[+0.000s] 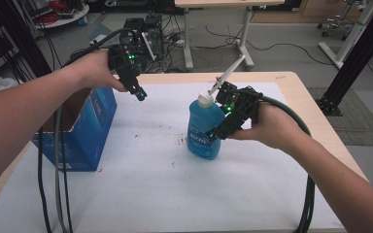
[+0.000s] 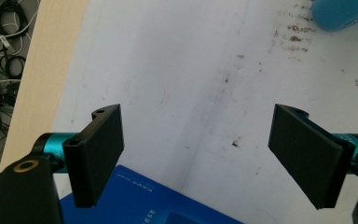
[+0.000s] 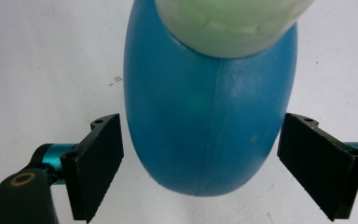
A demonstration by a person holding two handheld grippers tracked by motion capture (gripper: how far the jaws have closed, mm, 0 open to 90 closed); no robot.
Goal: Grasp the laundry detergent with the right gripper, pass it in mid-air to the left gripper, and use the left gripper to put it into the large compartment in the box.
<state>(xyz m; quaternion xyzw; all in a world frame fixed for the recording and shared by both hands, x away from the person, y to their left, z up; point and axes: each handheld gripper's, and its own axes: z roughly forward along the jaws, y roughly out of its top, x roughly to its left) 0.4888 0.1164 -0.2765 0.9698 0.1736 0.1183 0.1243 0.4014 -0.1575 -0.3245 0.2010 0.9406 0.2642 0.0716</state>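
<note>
Straddling the upright blue bottle (image 3: 207,116) right of the blue box (image 1: 85,131), my right claw (image 3: 200,168) stands open; smooth, rounded plastic looks slippery, so I grip mid-body. Left claw (image 2: 200,158) open, empty.

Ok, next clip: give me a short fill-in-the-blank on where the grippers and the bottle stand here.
1. The right gripper has its jaws ____ on either side of the blue bottle.
2. The bottle's cap is ____ in colour.
3. The left gripper hangs above the open blue ____.
4. The bottle stands ____ on the white table cover.

Missing words: open; white; box; upright
</note>
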